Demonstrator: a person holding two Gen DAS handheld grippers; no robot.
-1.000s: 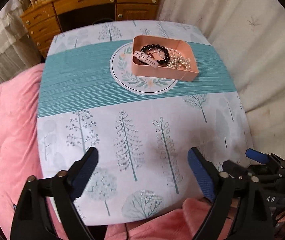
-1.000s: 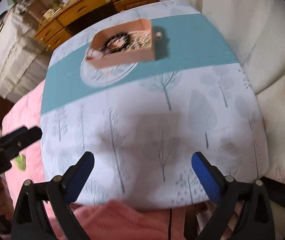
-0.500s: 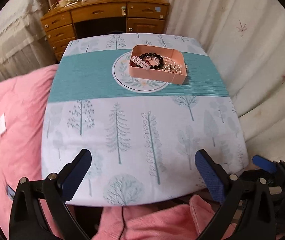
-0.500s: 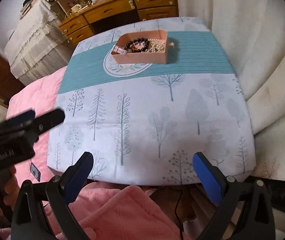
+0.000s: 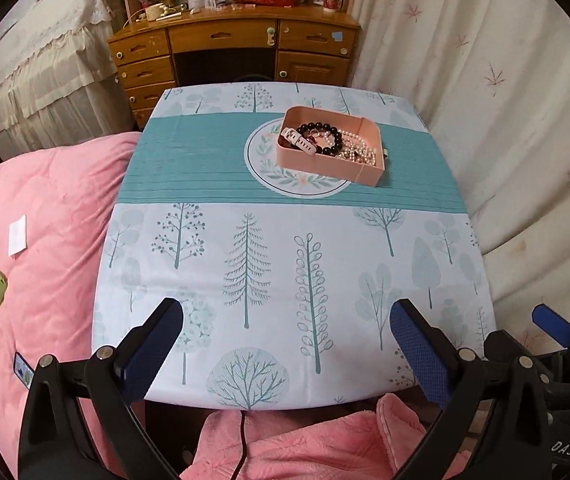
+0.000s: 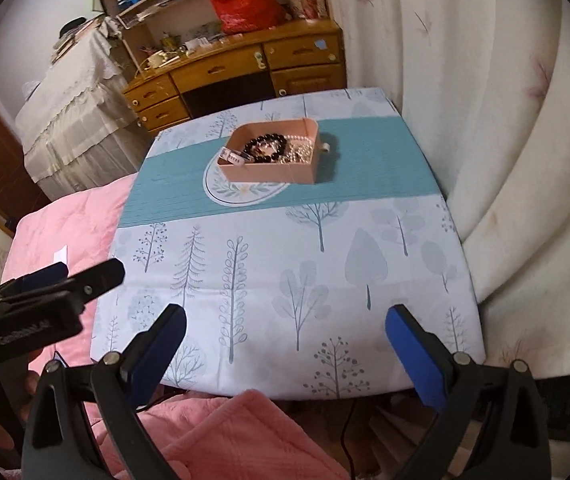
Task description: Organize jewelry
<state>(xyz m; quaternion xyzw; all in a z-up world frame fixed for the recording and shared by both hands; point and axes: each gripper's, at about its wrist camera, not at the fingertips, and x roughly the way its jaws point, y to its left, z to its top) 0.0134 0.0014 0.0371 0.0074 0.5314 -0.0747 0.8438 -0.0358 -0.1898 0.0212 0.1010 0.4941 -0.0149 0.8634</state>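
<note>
A pink open box (image 5: 327, 166) (image 6: 269, 172) stands on the teal stripe at the far side of the table. It holds a black bead bracelet (image 5: 321, 138) (image 6: 267, 148), a pearl string (image 5: 359, 152) (image 6: 301, 148) and a white watch band (image 5: 299, 142) (image 6: 231, 158). A small white piece (image 6: 326, 148) lies just right of the box. My left gripper (image 5: 285, 344) is open and empty over the table's near edge. My right gripper (image 6: 285, 340) is open and empty there too. Both are far from the box.
The table (image 5: 285, 272) has a tree-print cloth. A pink quilt (image 5: 37, 240) lies to its left, a white curtain (image 5: 505, 120) to its right, a wooden desk (image 5: 229, 52) behind. Pink fabric (image 6: 225, 440) lies below the grippers.
Both grippers have drawn back and up from the table, so the box looks smaller and more of the room shows. Both stay open and empty.
</note>
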